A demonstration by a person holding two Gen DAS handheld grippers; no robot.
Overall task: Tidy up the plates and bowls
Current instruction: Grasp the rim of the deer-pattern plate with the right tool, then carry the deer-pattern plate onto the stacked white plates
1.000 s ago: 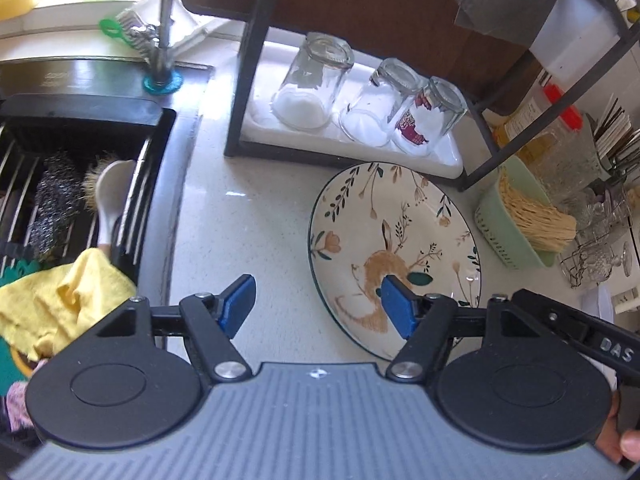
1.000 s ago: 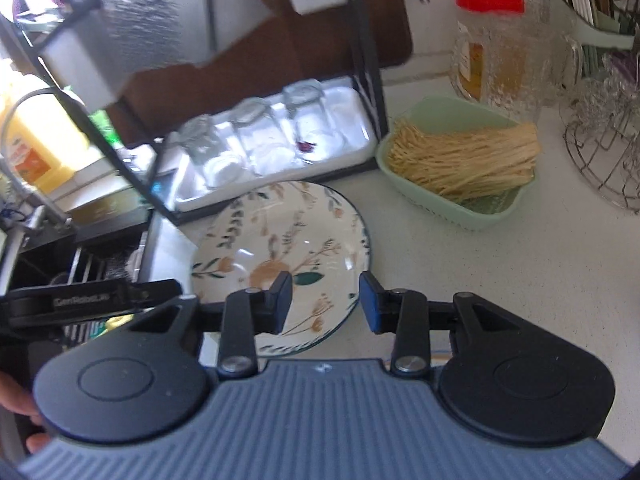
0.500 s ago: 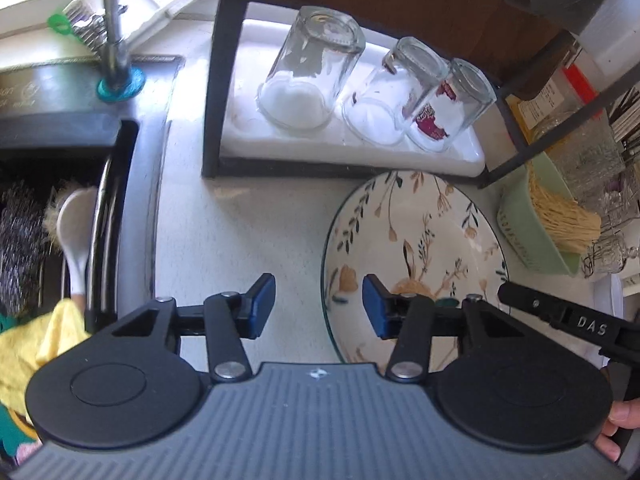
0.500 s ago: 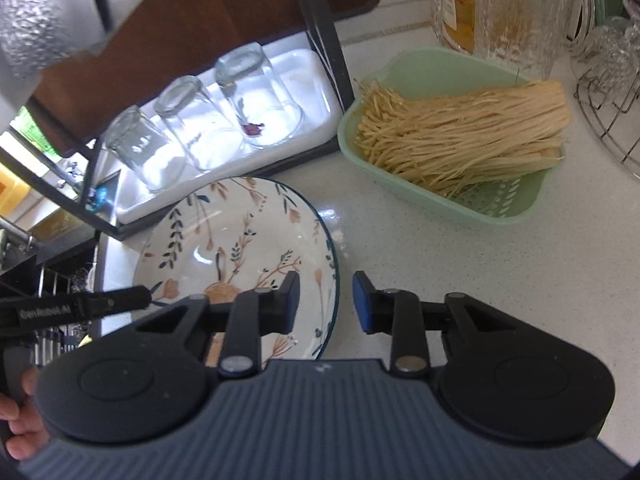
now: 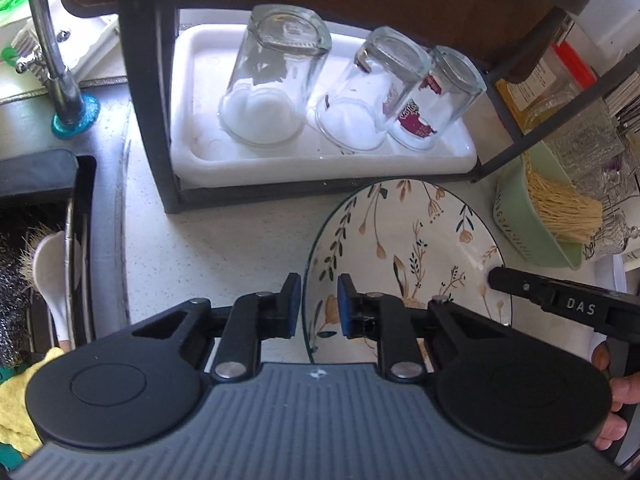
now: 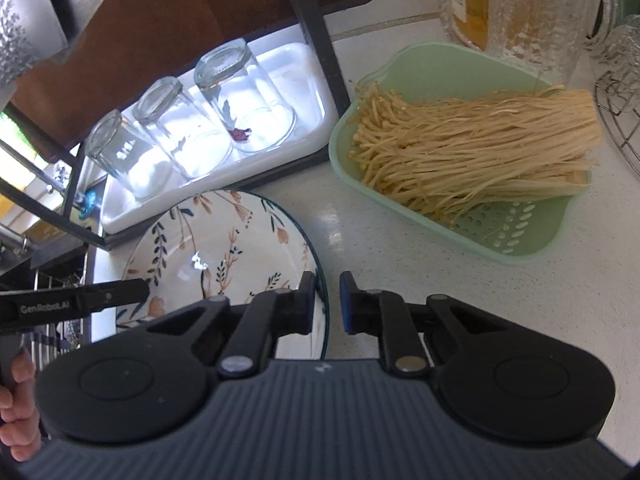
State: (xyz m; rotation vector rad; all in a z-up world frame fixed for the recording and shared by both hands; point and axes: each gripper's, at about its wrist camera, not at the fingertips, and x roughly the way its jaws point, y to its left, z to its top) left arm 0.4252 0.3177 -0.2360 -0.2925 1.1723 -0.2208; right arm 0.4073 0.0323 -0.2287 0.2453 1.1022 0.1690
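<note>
Left gripper: fingers narrow, straddling the plate's left rim, one pad outside, one over the plate face; a gap shows on each side, so not yet clamped. Right gripper: fingers likewise narrow, straddling the plate's right rim, also with gaps showing.

Plate, floral pattern with dark edge, lies flat on the table, just in front of the black rack.

Judgement: step in hand is a two-sided pinch and lift. Both pairs of fingers should seat the rim deep between the pads before closing, and close together so the plate does not skid sideways. Lift level and evenly; glazed ceramic is likely slippery.

Beyond the plate: the rack's white tray holds three upturned glasses, close enough to knock if the plate swings forward. Right of the plate, near it, sits a green basket of pale mushrooms.
</note>
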